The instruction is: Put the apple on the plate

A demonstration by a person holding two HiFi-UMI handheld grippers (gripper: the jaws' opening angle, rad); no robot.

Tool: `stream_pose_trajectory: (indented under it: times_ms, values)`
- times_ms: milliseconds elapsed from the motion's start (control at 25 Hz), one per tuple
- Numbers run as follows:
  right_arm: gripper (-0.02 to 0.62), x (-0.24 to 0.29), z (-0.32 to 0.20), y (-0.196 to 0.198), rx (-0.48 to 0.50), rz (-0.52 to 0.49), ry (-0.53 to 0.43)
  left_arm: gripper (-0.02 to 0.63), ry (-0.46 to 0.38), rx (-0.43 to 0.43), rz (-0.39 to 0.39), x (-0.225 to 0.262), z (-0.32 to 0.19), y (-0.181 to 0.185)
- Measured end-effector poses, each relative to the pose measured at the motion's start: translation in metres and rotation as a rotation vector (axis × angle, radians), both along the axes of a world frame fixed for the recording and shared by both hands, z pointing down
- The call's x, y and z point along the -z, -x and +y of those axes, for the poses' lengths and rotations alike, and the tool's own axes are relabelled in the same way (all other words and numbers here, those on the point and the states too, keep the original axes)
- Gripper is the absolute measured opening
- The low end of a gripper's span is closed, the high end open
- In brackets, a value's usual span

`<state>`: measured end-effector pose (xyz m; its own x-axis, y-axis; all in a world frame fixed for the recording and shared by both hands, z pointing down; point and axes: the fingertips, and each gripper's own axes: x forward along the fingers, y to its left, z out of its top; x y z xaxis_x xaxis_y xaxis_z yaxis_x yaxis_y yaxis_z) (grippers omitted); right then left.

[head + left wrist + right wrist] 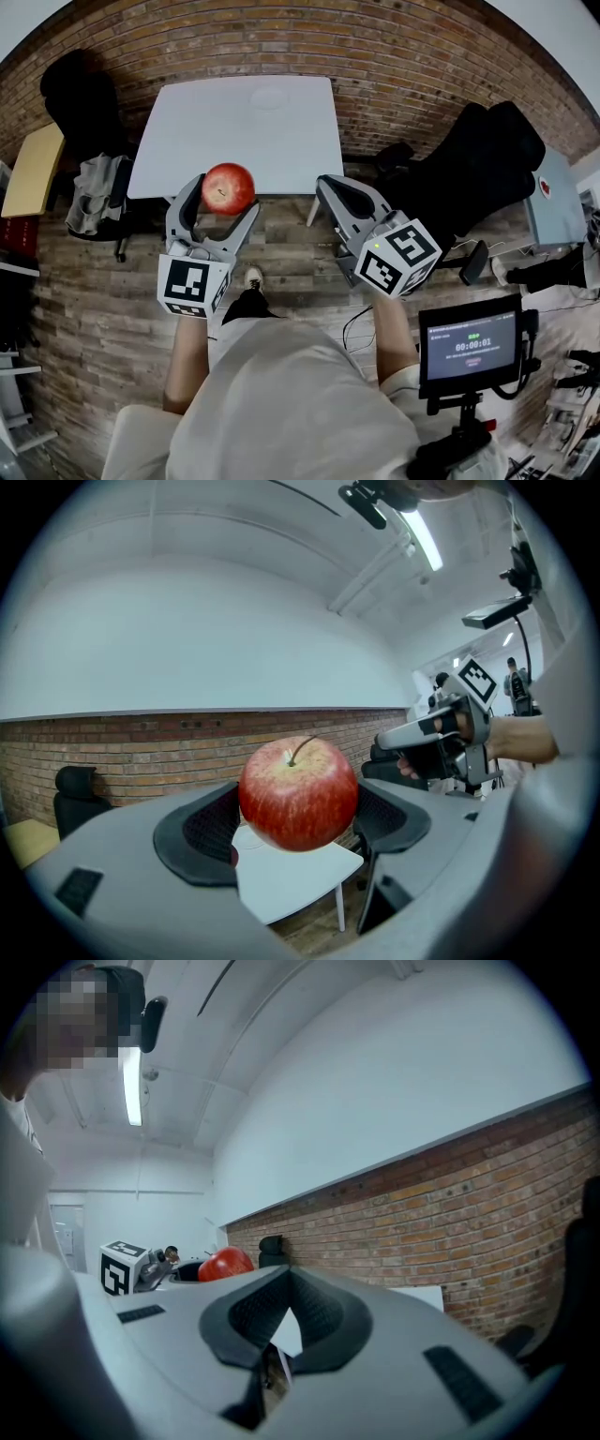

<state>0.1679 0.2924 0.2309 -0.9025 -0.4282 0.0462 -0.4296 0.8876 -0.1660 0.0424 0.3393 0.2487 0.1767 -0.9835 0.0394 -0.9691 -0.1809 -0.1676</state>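
Red round apple (229,187) is up in the air, clamped between the 2 black-padded jaws of the left gripper (298,810), and we judge this to be the carry step: picked up, not yet delivered. From the head view it hangs just at the near edge of the white rectangular counter (206,141), roughly over the wood-plank floor (112,309) rather than over the top itself.

The pale round plate (270,97) sits toward the far side of that counter, well apart from the apple and faint against the white surface. So the next move, as we read it, calls for a reach forward across the counter, a descent until the fruit is just above the plate's middle, and only then a release. A round thing let go too high or off-centre could roll.

The right gripper (328,186) is off to the side with its jaws together and nothing between them, taking no part for now.

Now the apple itself: glossy deep red with fine paler streaks running down its skin, a thin brown stem standing up from the dimple on top, no bruises that we can see. The pads press on its 2 flanks at about mid-height, so it sits upright and looks firmly held.
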Motion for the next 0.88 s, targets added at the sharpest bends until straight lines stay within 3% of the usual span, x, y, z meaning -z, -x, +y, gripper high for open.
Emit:
stream_pose_trajectory:
  times_ms: [520,880]
  values:
    - [0.003,-0.008,-0.031,0.007,-0.015,0.023,-0.004,0.390,-0.013,-0.028,0.010,-0.008,-0.040,0.010]
    - [0.003,-0.015,-0.080,0.036,-0.013,0.047,0.027,0.390,-0.002,-0.056,0.019,-0.012,-0.096,0.035]
